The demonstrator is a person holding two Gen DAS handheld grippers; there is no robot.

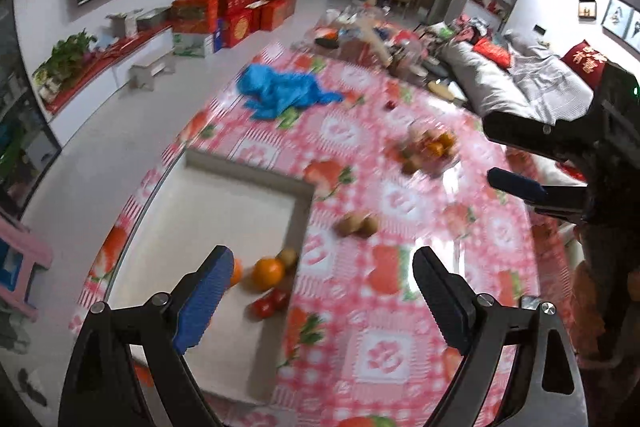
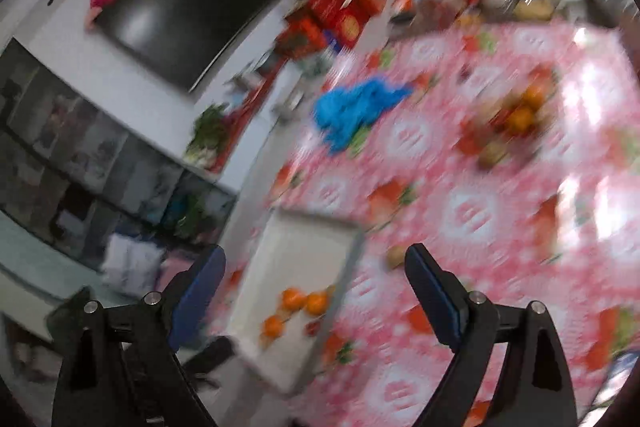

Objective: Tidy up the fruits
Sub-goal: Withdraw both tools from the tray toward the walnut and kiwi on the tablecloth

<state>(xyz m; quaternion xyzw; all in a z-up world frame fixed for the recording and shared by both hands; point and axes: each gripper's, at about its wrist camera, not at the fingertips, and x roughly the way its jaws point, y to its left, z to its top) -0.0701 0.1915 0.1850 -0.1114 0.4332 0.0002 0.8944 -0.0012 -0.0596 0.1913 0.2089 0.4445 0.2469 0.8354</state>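
A white tray (image 1: 224, 195) lies on the pink patterned tablecloth (image 1: 400, 347). In its near corner sit an orange (image 1: 268, 271), a kiwi (image 1: 289, 257), red tomatoes (image 1: 269, 303) and a second orange partly hidden behind my left finger. Two kiwis (image 1: 357, 224) lie on the cloth beside the tray. A clear bowl of mixed fruit (image 1: 430, 147) stands farther back. My left gripper (image 1: 323, 281) is open and empty above the tray's corner. My right gripper (image 2: 316, 293) is open and empty; it also shows in the left wrist view (image 1: 520, 163), to the right. The right wrist view is blurred and shows the tray (image 2: 296, 259) with oranges (image 2: 304, 301).
A crumpled blue cloth (image 1: 280, 93) lies on the table's far left. Cluttered items (image 1: 372, 39) fill the far end. A grey sofa (image 1: 520, 83) stands to the right, red gift boxes (image 1: 236, 11) by the wall, a pink stool (image 1: 20, 267) on the floor at left.
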